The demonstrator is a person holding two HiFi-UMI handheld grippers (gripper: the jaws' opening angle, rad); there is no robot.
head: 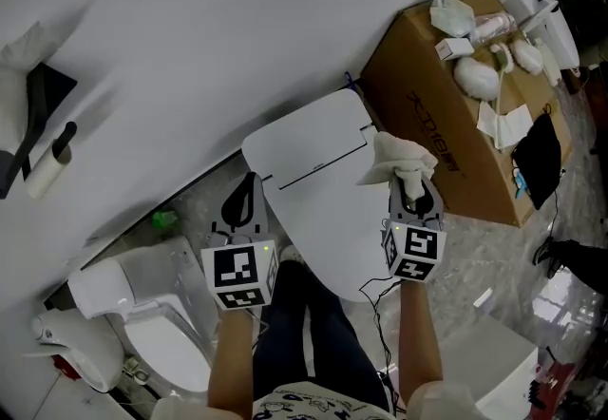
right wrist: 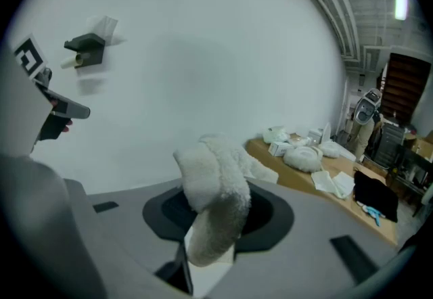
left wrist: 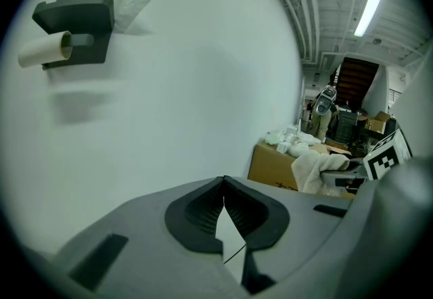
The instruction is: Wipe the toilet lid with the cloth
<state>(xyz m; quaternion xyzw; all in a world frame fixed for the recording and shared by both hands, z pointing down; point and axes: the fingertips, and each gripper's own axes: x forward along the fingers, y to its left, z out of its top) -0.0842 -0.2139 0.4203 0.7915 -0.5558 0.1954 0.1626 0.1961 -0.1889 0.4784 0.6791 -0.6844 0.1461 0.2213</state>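
The white toilet lid point(head: 318, 204) lies closed in the middle of the head view. A white fluffy cloth point(head: 399, 160) hangs over the lid's right edge, and my right gripper point(head: 410, 185) is shut on it. In the right gripper view the cloth point(right wrist: 213, 193) bulges out between the jaws of the right gripper point(right wrist: 210, 226) and hides their tips. My left gripper point(head: 249, 182) hovers at the lid's left edge, shut, holding nothing. In its own view the left gripper point(left wrist: 223, 186) shows its tips touching, pointed at the white wall.
A cardboard box point(head: 446, 114) with white cloths and small items on top stands right of the toilet. A second white toilet point(head: 152, 314) sits at lower left. A paper-roll holder point(head: 43, 138) hangs on the wall. The person's legs point(head: 294, 323) stand before the lid.
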